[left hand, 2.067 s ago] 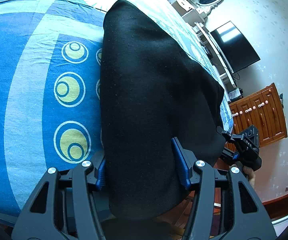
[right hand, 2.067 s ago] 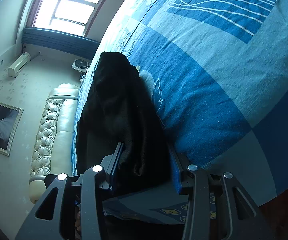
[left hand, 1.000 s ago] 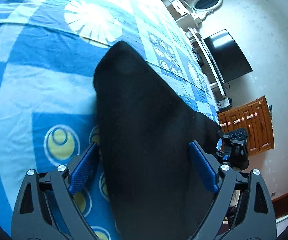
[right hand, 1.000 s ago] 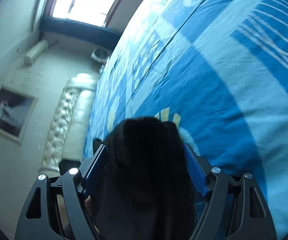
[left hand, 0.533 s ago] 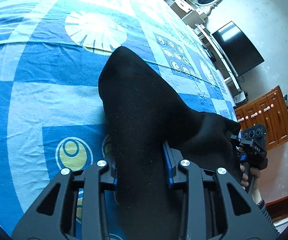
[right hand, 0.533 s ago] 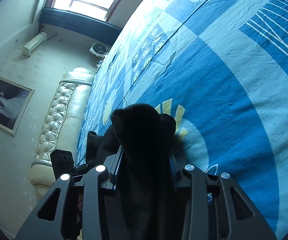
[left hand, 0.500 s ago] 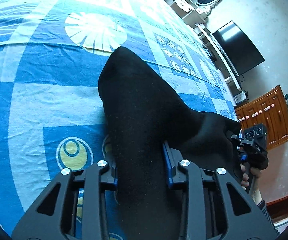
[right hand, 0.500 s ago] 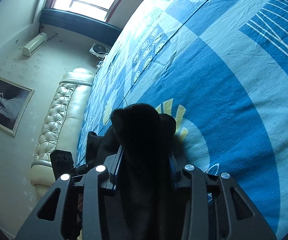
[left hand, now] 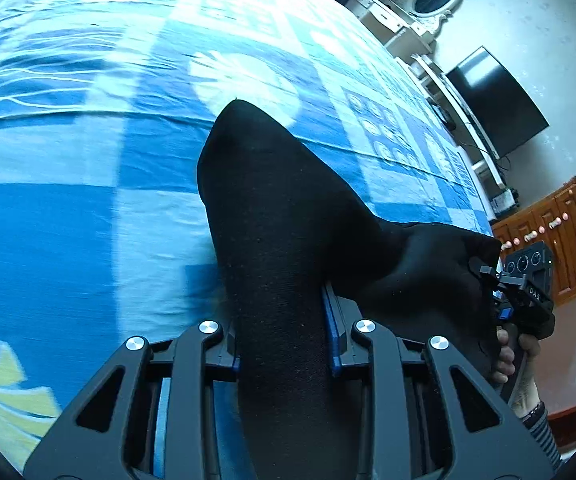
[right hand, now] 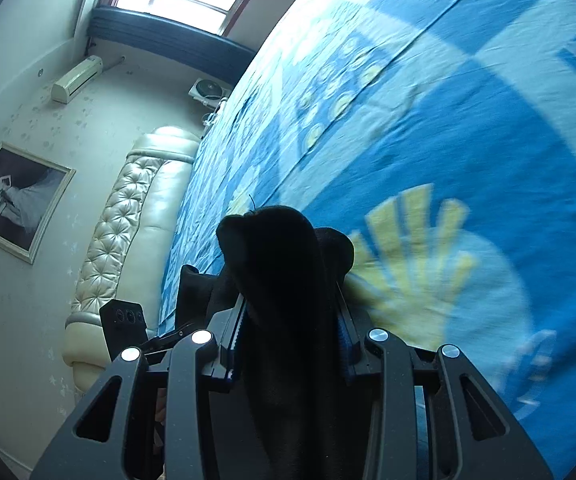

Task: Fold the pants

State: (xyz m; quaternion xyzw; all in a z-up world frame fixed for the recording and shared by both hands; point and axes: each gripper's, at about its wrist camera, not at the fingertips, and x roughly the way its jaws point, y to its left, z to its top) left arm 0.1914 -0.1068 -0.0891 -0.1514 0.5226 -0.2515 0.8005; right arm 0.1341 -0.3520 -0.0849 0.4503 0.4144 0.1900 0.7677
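Both tongs newly clamped on black pants (left hand: 280, 216)

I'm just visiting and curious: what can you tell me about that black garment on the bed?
The black pants look like soft, matte, fine-knit fabric, bunched rather than flat. They lie over the blue patterned bedsheet. The left tool and the right tool are each clamped on a fold, with cloth draped between them.
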